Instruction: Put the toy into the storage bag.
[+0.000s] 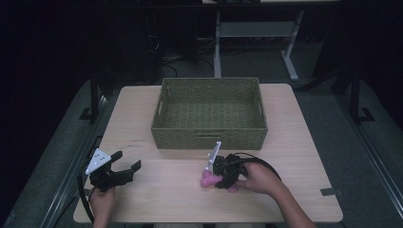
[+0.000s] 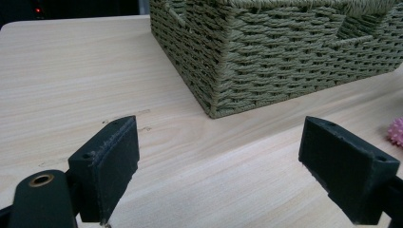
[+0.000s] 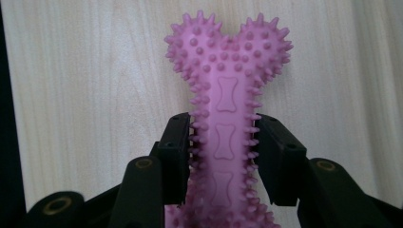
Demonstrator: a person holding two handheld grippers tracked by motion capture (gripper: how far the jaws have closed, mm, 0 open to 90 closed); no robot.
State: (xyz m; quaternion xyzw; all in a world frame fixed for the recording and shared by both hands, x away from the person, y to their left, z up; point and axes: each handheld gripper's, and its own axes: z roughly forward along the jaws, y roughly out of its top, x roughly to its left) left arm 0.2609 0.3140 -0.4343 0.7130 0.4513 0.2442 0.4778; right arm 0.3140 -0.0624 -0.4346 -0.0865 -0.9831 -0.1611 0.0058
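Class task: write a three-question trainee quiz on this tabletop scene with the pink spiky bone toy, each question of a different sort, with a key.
1. True or false: the right hand-held gripper is shut on the pink bone toy.
2. Where is the toy? A) inside the woven basket B) on the table in front of the basket
3. Fill in: the left hand-held gripper has its jaws ____, with nothing between them.

Key: 1 true; 2 B; 3 open.

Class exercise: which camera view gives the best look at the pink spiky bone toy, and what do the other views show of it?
The right gripper view: the pink bone toy lies lengthwise on the table, its shaft clamped between the right gripper pads, spikes and embossed bones clear. The high view shows a small pink patch beneath that gripper. The left gripper view catches a spiky pink edge.
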